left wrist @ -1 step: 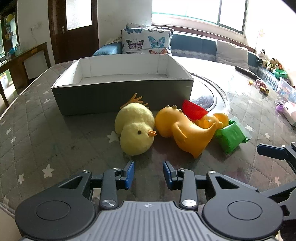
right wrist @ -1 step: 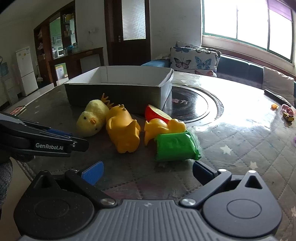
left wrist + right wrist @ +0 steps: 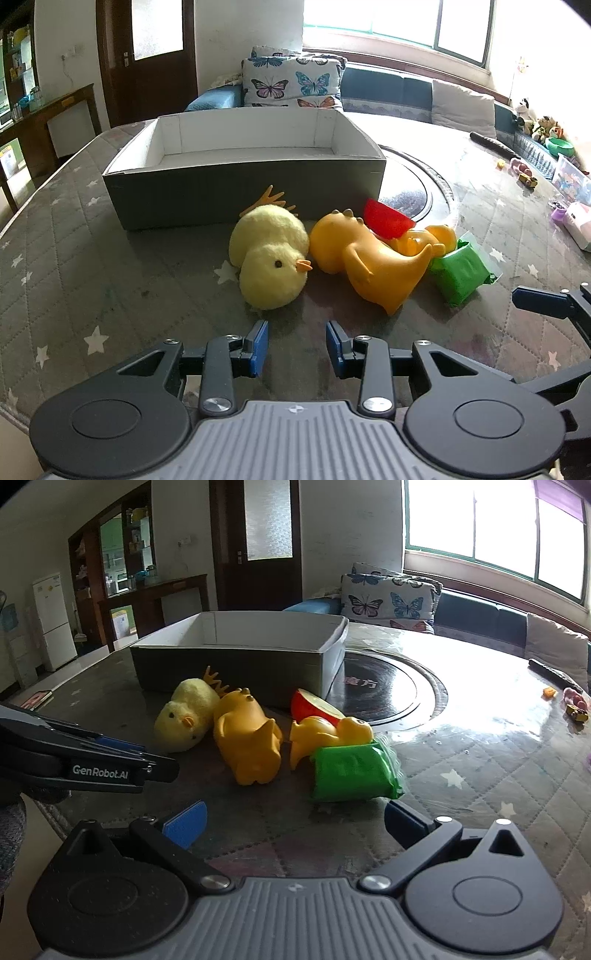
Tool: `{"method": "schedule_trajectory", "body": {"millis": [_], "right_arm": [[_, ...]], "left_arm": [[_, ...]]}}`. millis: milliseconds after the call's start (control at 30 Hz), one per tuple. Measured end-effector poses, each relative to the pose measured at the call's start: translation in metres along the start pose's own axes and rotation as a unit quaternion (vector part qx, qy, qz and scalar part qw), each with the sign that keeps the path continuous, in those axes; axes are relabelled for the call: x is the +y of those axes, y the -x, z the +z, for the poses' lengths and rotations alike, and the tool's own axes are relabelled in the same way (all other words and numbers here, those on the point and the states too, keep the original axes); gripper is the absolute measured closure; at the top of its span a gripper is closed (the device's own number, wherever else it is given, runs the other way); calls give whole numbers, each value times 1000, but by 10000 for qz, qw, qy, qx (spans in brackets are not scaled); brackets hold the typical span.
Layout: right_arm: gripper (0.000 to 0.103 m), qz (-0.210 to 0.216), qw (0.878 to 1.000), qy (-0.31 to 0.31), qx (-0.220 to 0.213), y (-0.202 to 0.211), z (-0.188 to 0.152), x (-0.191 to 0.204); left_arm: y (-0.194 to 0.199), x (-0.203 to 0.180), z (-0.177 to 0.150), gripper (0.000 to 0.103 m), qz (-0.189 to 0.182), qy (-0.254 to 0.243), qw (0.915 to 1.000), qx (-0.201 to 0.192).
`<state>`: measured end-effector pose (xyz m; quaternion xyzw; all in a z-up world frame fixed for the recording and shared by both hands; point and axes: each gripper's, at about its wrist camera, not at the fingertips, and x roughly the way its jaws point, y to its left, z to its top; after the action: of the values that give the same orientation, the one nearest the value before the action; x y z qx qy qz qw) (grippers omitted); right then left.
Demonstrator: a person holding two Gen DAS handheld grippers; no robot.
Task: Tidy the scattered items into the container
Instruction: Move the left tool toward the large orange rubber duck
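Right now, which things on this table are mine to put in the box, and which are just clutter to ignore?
Job items:
grey box, empty
plush chick
orange dinosaur
red apple half
small orange duck
green packet

Lying about:
remote control
small toys at the far right edge
butterfly cushions on the sofa

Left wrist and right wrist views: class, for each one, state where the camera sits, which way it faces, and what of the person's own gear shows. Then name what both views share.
Left wrist: on the left gripper, facing the plush chick and grey box; its open blue-padded fingers show.
Right wrist: on the right gripper, facing the green packet; its wide-open fingers and a sleeve show.
Shared: chick, orange dinosaur, box.
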<state>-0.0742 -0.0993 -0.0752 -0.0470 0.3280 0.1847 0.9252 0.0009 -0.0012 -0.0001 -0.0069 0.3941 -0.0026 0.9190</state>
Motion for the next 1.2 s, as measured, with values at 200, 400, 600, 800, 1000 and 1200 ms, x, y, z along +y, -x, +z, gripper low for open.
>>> {"method": "schedule_trajectory", "body": {"millis": [200, 400, 600, 800, 1000, 1200], "right_arm": [[0, 17, 10000, -28, 18, 1, -1, -4], [0, 37, 10000, 16, 39, -1, 2, 8], [0, 105, 9999, 45, 25, -4, 5, 13], [0, 145, 9999, 82, 29, -8, 6, 19], [0, 209, 9997, 122, 19, -9, 5, 23], [0, 247, 9996, 128, 9, -10, 5, 24]], "left_arm": [[-2, -3, 1, 66, 17, 18, 10000, 19], [4, 4, -1, 66, 5, 49, 10000, -42], [3, 11, 1, 66, 69, 140, 9999, -7], [7, 14, 1, 66, 77, 150, 9999, -34], [7, 14, 2, 66, 59, 169, 9998, -30], [6, 15, 3, 66, 48, 197, 9998, -21]]}}
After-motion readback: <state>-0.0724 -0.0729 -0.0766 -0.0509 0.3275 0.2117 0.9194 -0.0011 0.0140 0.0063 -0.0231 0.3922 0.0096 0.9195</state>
